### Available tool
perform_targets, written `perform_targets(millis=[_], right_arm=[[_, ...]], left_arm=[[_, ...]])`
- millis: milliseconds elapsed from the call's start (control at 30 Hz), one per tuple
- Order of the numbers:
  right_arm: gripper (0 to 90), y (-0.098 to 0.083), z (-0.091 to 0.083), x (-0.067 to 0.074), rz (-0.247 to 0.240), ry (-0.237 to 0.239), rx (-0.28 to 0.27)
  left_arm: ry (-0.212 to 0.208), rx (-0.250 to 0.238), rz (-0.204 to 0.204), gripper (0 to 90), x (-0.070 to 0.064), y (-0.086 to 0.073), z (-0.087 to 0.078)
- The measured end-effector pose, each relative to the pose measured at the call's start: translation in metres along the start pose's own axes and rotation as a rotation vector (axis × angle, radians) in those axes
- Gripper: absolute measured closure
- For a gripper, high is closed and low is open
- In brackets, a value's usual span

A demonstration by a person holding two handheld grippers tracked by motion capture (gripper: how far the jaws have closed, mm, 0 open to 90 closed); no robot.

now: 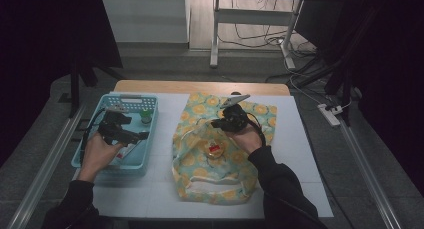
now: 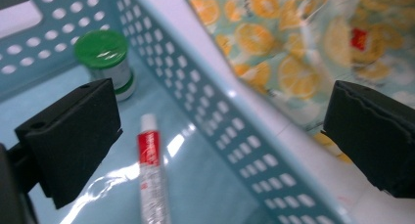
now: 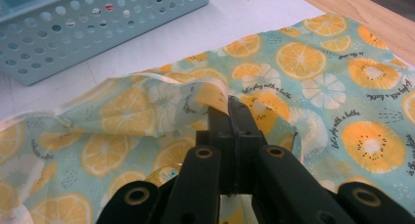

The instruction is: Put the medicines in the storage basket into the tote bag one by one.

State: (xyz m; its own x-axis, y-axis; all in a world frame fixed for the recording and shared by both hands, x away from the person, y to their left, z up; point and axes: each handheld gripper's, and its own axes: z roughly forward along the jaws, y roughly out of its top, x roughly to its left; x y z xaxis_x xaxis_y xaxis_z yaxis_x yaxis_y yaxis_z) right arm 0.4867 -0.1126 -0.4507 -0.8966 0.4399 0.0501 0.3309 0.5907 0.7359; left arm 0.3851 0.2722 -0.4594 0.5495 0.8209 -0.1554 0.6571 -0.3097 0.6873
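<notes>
A fabric bag printed with orange slices lies in the middle of the white mat. My right gripper is shut on the bag's upper rim and holds that fold of cloth up. Something with a red label lies in the bag's mouth. My left gripper hovers over the teal basket with its jaws wide open and nothing between them. In the left gripper view, the open left gripper straddles the basket's wall. Below it, a red and white tube and a green-capped bottle rest in the basket.
The white mat covers a wooden table. Bare mat lies right of the bag and between the bag and the basket. Beyond the table are a desk frame and cables with a power strip on the floor.
</notes>
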Motion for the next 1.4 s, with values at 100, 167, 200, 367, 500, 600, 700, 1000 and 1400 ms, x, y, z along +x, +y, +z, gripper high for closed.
perform_targets(millis=[100,167,200,367,500,600,700,1000,1400], right_arm=[[90.0,-0.001,0.000,0.000,-0.001,0.000,-0.001],[90.0,-0.001,0.000,0.000,0.000,-0.001,0.001],[90.0,-0.001,0.000,-0.001,0.002,-0.001,-0.001],[90.0,-0.002,0.001,0.000,0.000,0.000,-0.001],[90.0,-0.002,0.001,0.000,-0.002,0.001,0.002],[90.0,-0.002,0.002,0.000,-0.002,0.000,0.001],[90.0,-0.003,0.002,0.000,-0.001,0.001,0.003],[90.0,-0.003,0.004,0.001,-0.003,0.006,0.002],[90.0,-0.003,0.003,0.001,-0.006,0.006,0.006]], left_arm=[[0.031,0.020,-0.019,0.0,0.007,-0.005,0.003],[0.040,0.025,-0.044,0.0,0.012,-0.007,0.005],[0.037,0.032,-0.048,0.0,0.014,-0.008,0.006],[0.042,0.090,-0.049,0.0,0.020,-0.011,0.018],[0.040,0.140,-0.039,0.0,0.025,-0.013,0.028],[0.043,0.180,-0.037,0.0,0.027,-0.014,0.035],[0.040,0.219,-0.040,0.0,0.029,-0.014,0.041],[0.044,0.325,-0.044,0.0,0.035,-0.017,0.053],[0.078,0.411,-0.029,31.1,0.035,-0.018,0.057]])
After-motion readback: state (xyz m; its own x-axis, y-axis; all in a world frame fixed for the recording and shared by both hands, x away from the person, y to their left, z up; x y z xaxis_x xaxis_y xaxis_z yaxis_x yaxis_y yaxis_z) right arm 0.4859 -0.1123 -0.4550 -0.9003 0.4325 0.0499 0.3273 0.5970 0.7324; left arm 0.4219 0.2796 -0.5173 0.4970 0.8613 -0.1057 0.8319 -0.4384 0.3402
